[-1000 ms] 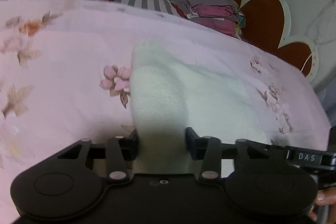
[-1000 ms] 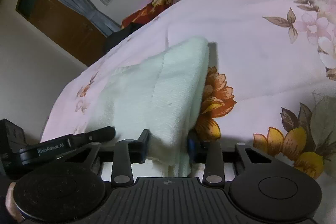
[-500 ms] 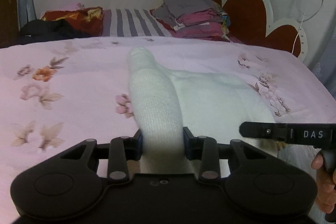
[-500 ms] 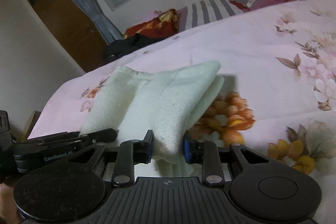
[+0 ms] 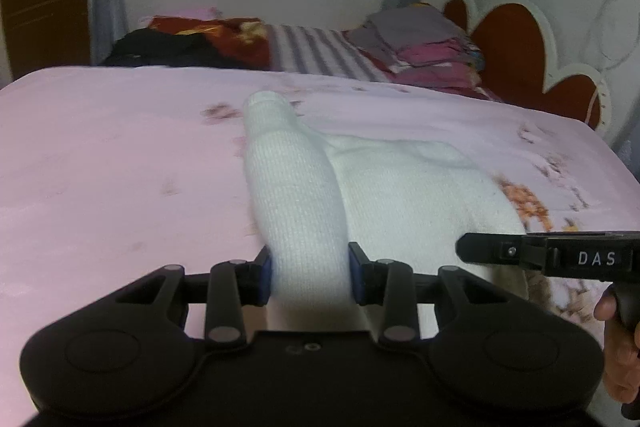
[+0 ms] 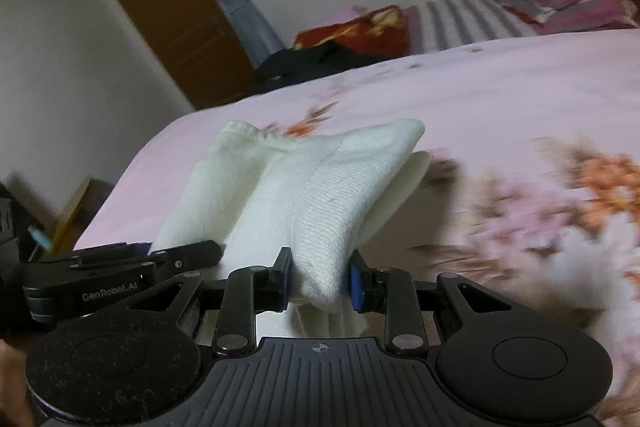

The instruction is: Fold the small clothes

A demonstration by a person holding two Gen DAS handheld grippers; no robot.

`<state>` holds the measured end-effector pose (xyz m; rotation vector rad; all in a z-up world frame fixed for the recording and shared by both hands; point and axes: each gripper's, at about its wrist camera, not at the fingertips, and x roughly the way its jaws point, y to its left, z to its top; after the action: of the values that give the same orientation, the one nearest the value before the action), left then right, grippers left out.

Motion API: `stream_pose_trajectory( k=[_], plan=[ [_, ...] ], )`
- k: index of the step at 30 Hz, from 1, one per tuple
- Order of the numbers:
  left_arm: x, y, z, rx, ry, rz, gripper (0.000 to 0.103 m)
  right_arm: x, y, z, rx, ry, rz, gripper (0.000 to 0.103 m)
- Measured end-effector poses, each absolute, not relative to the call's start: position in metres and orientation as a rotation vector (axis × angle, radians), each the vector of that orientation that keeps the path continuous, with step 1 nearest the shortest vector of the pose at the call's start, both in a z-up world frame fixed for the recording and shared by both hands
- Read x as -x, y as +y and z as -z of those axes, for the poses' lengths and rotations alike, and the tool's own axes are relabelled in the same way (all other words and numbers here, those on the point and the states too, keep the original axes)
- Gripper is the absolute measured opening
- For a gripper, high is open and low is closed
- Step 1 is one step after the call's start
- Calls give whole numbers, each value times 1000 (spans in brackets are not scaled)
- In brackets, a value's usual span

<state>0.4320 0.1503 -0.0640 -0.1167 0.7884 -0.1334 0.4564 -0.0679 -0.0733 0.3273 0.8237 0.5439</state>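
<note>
A small white knitted garment (image 5: 384, 187) is held up over the pink flowered bedspread (image 5: 120, 167). My left gripper (image 5: 310, 277) is shut on its near left edge, and the cloth rises between the fingers as a rolled ridge. My right gripper (image 6: 318, 277) is shut on the near right edge of the garment (image 6: 320, 187), which spreads away to a far corner. Each gripper shows at the side of the other's view: the right one (image 5: 552, 259), the left one (image 6: 120, 267).
A stack of folded clothes (image 5: 424, 47) sits at the far right by the red headboard (image 5: 520, 59). A striped cloth (image 5: 316, 47), a red flowered cloth (image 5: 208, 31) and a black garment (image 5: 160, 49) lie along the far edge. A brown door (image 6: 172, 11) stands left.
Both grippers have lifted and tilted up with the garment, so the window and far wall have come into view. The garment's near edge has risen off the bedspread.
</note>
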Motion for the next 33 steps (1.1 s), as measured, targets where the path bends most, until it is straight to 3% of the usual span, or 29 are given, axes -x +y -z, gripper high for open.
stream_pose_trajectory(
  k=[8,10,12,14,20,22,24,29,33],
  plan=[
    [-435,212,96,225,846,123,36,-471,11,96,-306,868,-567,28],
    [-439,216,111,251,867,131,46,-479,16,108,-297,892,-539,28],
    [-439,219,121,268,854,104,79,-485,18,121,-283,931,-498,28],
    [-440,224,126,280,850,106,82,-483,10,136,-306,954,-481,28],
    [-431,242,109,225,811,110,81,-484,2,138,-325,953,-487,28],
    [-433,242,95,170,764,96,69,-486,3,134,-299,961,-494,28],
    [-440,241,83,139,725,140,52,-483,6,121,-271,962,-510,28],
    [-463,225,88,93,732,239,51,-479,18,79,-153,796,-473,28],
    [-467,221,116,85,788,255,52,-491,56,91,7,827,-493,27]
  ],
)
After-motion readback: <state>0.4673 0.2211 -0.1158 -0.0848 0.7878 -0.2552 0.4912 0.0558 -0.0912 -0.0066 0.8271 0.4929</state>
